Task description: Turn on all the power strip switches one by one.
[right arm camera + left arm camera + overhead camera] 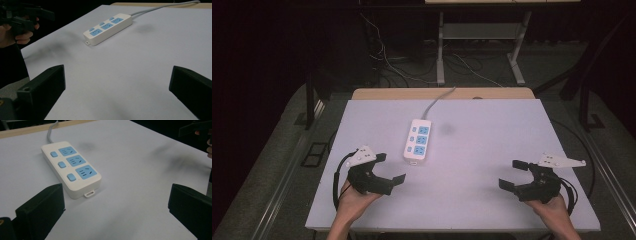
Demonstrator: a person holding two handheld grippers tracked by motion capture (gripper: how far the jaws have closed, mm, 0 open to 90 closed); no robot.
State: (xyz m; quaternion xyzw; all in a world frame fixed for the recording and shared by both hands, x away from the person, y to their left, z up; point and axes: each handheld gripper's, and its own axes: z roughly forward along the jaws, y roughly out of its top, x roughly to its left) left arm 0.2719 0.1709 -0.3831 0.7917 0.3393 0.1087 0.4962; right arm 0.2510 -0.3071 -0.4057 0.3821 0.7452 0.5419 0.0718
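Note:
A white power strip (417, 141) with three blue sockets and blue switches lies flat on the white table (492, 145), left of centre, and its grey cord (439, 97) runs off the far edge. My left gripper (391, 168) hovers at the near left, open and holding nothing, just short of the strip's near end. In the left gripper view the strip (71, 167) lies ahead between the spread jaws (116, 195). My right gripper (510, 174) is open and holds nothing at the near right. The right gripper view has the strip (108, 27) far ahead of its jaws (117, 75).
A wooden strip (442, 93) borders the table's far edge. Behind it stand the metal legs of another desk (441, 50) amid loose floor cables (397, 65). The other hand's gripper (30, 15) appears at the top left of the right gripper view.

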